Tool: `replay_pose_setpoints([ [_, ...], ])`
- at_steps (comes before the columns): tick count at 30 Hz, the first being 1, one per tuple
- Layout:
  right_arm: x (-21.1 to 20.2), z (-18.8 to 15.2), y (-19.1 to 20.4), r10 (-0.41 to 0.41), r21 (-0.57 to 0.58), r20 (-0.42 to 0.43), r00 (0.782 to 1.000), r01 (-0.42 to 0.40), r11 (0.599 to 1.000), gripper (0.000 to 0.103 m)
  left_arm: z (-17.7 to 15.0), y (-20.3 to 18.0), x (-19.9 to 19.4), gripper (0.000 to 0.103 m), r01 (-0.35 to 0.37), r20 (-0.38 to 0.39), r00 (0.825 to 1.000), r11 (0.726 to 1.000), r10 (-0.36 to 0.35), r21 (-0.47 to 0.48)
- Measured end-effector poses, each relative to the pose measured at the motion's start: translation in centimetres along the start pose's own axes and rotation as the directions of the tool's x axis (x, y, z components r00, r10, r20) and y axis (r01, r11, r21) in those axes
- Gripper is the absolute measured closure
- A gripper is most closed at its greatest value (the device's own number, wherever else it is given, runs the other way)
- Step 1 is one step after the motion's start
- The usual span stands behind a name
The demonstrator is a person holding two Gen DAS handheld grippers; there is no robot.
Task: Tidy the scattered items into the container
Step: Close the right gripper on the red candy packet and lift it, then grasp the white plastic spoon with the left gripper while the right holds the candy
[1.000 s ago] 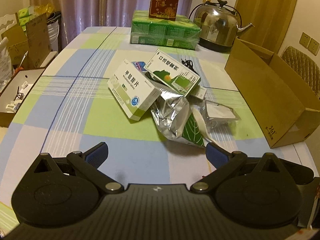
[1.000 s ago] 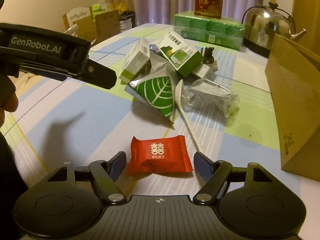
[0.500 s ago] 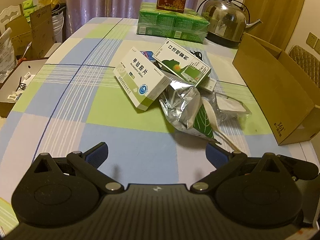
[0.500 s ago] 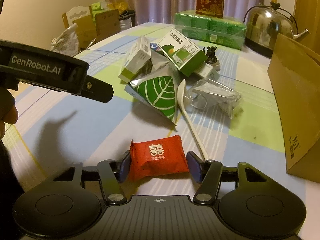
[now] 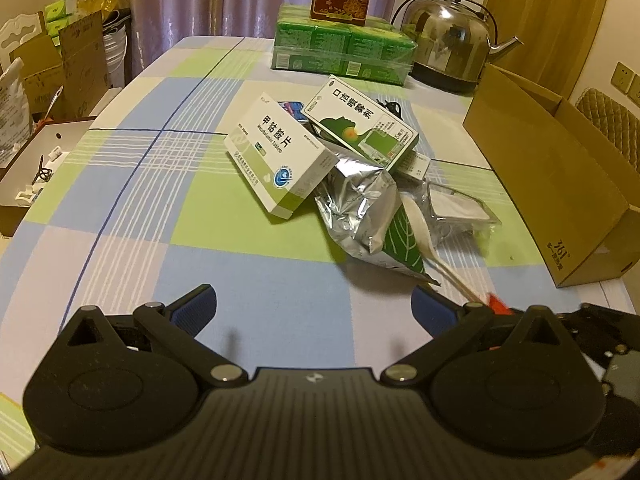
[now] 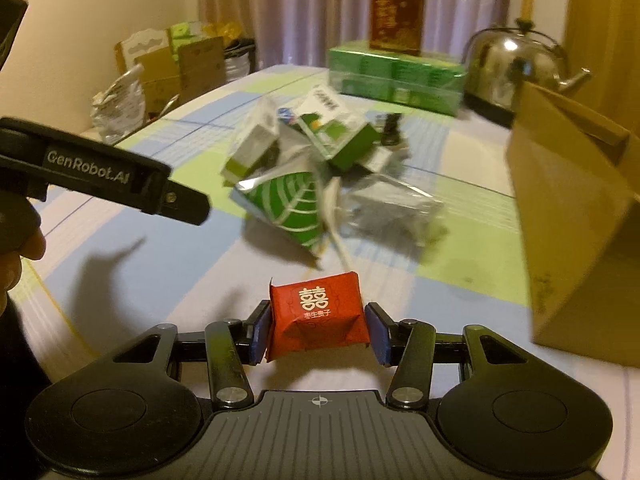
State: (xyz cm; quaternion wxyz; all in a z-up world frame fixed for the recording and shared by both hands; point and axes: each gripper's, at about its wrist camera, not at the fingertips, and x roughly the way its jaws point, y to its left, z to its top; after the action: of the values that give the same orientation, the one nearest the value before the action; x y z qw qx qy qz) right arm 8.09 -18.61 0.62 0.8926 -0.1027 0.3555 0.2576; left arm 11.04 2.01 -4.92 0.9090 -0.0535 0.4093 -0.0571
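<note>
Right wrist view: motion blur smears the pile (image 6: 320,184) beyond the red packet (image 6: 316,316)

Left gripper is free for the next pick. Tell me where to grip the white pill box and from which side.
Grip the white pill box across its long side faces, coming from the near left with the left gripper, which is open. Its near end rests on the tablecloth, the far end is propped on the pile, and the foil pouch crowds its right.

Crinkled glossy foil pouch (image 5: 362,204); matt cardboard box (image 5: 560,184); polished metal kettle (image 5: 448,36).
</note>
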Motion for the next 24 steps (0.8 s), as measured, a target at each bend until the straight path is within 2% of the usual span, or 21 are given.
replay_pose_setpoints([
  [5, -1.1, -0.8, -2.1, -0.046, 0.036, -0.006, 0.999, 0.047, 0.998, 0.056, -0.1, -1.4, 0.5, 0.003, 0.035, 0.003, 0.999, 0.999, -0.035, -0.005],
  [10, -2.1, -1.7, -4.1, -0.089, 0.063, -0.015, 0.996, 0.090, 0.994, 0.056, -0.1, -3.6, 1.3, 0.020, 0.099, 0.001, 0.995, 0.995, -0.099, -0.013],
  [12, -2.4, -2.0, -4.7, -0.100, 0.074, -0.018, 0.995, 0.101, 0.992, 0.056, 0.0, -4.8, 1.7, 0.034, 0.117, -0.002, 0.993, 0.993, -0.117, 0.002],
  [13, -2.5, -2.2, -5.0, -0.106, 0.078, -0.020, 0.994, 0.107, 0.991, 0.056, 0.0, -5.4, 1.9, 0.037, 0.122, -0.003, 0.993, 0.992, -0.122, 0.010],
  [15, -2.7, -2.4, -5.4, -0.111, 0.089, -0.020, 0.994, 0.113, 0.990, 0.056, 0.1, -6.5, 2.2, 0.051, 0.137, -0.001, 0.991, 0.990, -0.137, 0.023],
  [18, -2.8, -2.7, -5.9, -0.111, 0.101, -0.017, 0.994, 0.112, 0.989, 0.056, 0.3, -7.7, 3.1, 0.062, 0.155, -0.004, 0.988, 0.988, -0.155, 0.019],
  [24, -2.6, -3.0, -6.7, -0.113, 0.124, -0.016, 0.993, 0.114, 0.986, 0.056, 1.0, -9.0, 5.1, 0.075, 0.149, -0.002, 0.989, 0.989, -0.149, -0.005],
])
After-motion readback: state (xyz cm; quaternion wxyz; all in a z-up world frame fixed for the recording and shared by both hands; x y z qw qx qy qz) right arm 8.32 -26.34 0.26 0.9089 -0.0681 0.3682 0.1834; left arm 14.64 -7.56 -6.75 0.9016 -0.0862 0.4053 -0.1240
